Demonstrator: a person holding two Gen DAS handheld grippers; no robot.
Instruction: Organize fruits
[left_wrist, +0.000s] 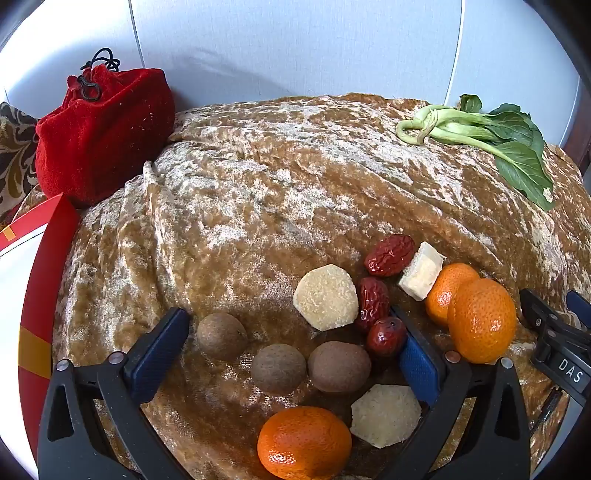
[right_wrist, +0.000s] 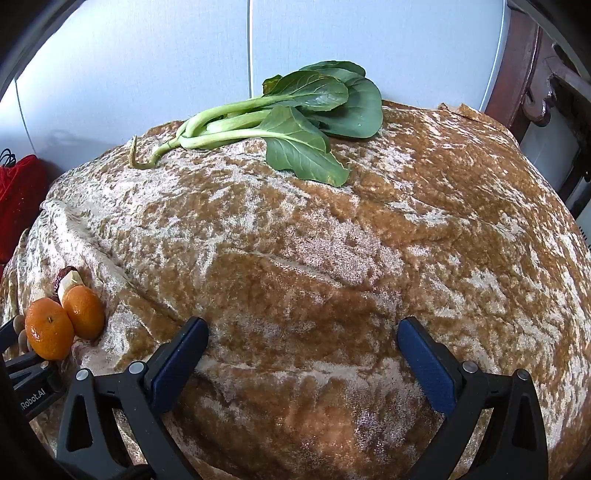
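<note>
Brown longans (left_wrist: 275, 363) only in left view, between spread left fingers (left_wrist: 157, 356); right fingers (right_wrist: 175, 363) likewise apart.

Right hand-held gripper (right_wrist: 301, 350) gapes over brown velvet cloth (right_wrist: 332, 240); bok choy (right_wrist: 288, 114) beyond.

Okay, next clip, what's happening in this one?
A person holds two handheld grippers over a table draped in a brown velvet cloth. The left gripper is open and empty, spread around a cluster of brown round fruits, red dates, pale cut pieces and mandarins. The right gripper is open over bare cloth. A bok choy lies at the far edge, a red pouch at the far left.
</note>
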